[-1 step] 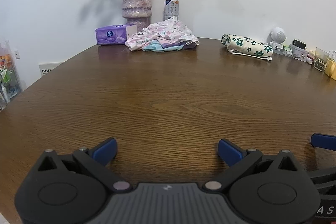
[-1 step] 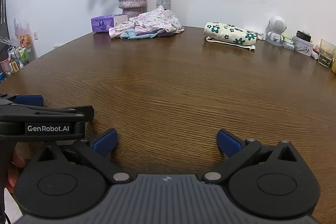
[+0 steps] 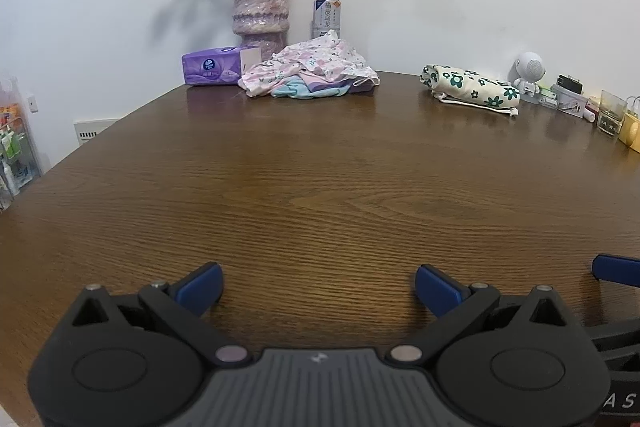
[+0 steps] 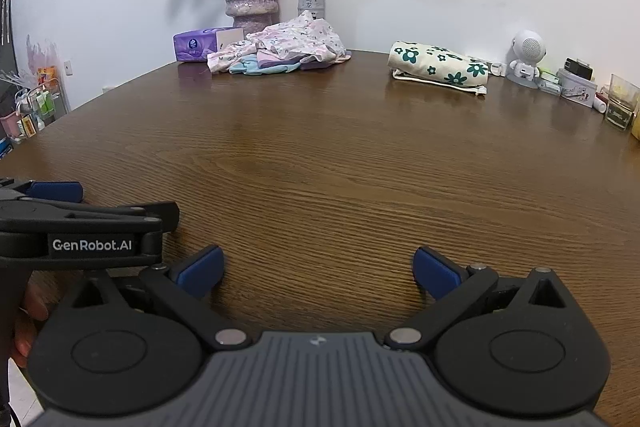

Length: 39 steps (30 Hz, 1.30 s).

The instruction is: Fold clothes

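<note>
left gripper (image 3: 318, 287) jaws spread wide, nothing between the blue pads, just bare wooden table (image 3: 320, 187) under them. right gripper (image 4: 318, 269) same: fully released, empty. they sit side by side at the near edge, the left one visible beside the right in the right wrist view, a bit of the person's hand (image 4: 28, 323) on its handle. both aimed forward and tilted down at the tabletop, low over it; can't tell if they touch.

step: looks like the very start, no garment picked yet. the pile of clothes (image 3: 310, 73) (floral pink on top, light blue and purple under) lies crumpled at the far edge, well apart from both grippers, just beside the tissue box (image 3: 212, 71) and in front of the vase (image 3: 260, 11).

next: reach across, pinch the top garment by an edge, drag it to the open middle for flattening. avoid snagging the layers below or bumping the bottle (image 3: 327, 13).
</note>
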Tool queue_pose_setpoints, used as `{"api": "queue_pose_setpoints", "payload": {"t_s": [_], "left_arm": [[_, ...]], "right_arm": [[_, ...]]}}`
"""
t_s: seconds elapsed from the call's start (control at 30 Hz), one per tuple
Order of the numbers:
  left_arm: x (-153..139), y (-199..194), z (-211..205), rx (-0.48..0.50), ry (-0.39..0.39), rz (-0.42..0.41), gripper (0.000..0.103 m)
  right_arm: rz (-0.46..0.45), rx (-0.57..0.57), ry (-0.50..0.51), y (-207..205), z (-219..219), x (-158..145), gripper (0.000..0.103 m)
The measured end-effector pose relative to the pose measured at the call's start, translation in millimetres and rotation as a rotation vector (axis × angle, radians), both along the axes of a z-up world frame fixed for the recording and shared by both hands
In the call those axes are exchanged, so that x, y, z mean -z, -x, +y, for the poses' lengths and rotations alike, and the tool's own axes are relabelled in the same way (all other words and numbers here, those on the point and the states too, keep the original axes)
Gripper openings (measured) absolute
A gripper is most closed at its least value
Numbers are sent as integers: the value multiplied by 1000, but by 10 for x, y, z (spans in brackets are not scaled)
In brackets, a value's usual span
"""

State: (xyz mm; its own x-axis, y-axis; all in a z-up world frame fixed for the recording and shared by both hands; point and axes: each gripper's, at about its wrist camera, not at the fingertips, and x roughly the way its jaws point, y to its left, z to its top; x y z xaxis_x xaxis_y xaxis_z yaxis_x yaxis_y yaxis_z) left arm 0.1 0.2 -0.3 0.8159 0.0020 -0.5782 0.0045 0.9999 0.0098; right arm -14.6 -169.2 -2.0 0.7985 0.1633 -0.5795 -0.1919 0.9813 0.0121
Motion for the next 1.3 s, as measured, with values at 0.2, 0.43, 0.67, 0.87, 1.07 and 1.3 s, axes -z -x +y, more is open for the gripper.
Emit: {"api": "queue_pose_setpoints", "payload": {"t_s": [0.2,0.43,0.67,0.87,1.07,1.3], "left_arm": [[19,-7,10,1,3,3,103],[16,6,-18,1,-2,2,103],[8,-1,-23,0,0,3,103],[3,2,-27,0,2,1,103],[2,-7,-16,2,3,0,103],[1,-6,-12,6,3,-1,103]], "right_arm": [[0,1,-2,1,6,3,103],[-1,3,-5,3,13,7,103],[-1,4,-7,4,19,11,103],[-1,4,-8,5,21,13,103],[-1,2,-3,0,16,14,103],[-1,0,0,-1,18,16,103]]}}
